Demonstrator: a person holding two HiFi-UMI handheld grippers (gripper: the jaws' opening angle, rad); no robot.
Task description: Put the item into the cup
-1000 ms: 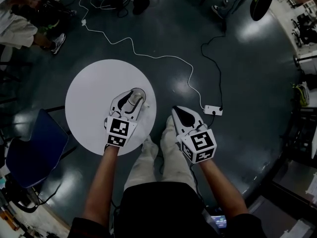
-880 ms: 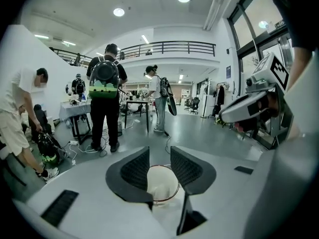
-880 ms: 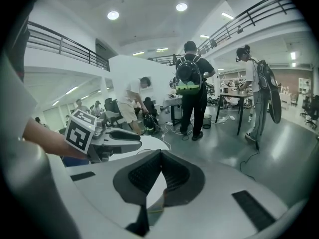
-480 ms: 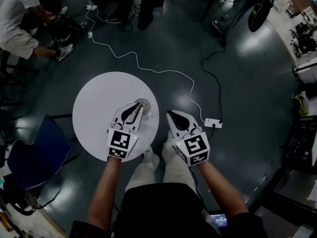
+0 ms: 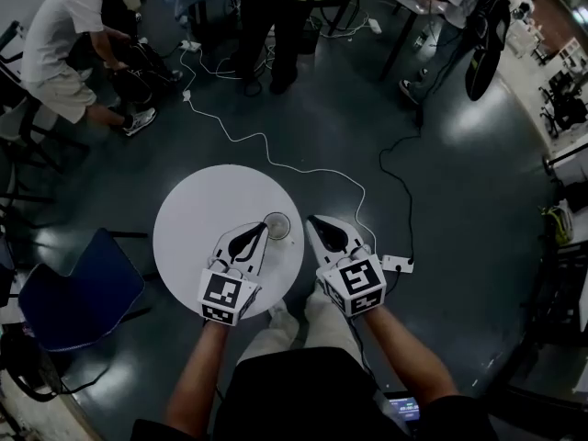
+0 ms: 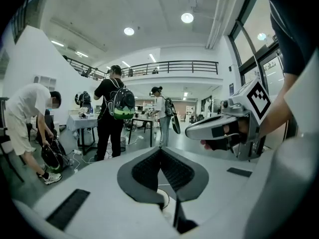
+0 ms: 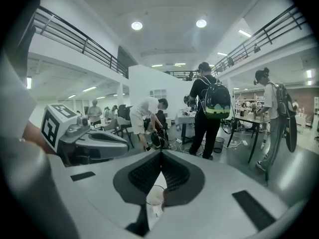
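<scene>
Left gripper (image 5: 260, 232) and right gripper (image 5: 313, 220) are both pinched shut, nothing in them. Cup (image 5: 277, 225) sits around 3 o'clock on the round table (image 5: 188, 228), between their tips. Can't make out the item, cup's inside is too tiny.

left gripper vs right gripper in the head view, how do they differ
The left gripper lies over the white round table, tips left of the cup; the right gripper hangs at the table's right edge, right of the cup. The left gripper angles rightward, the right gripper leftward. Both have jaws together, holding nothing.
</scene>
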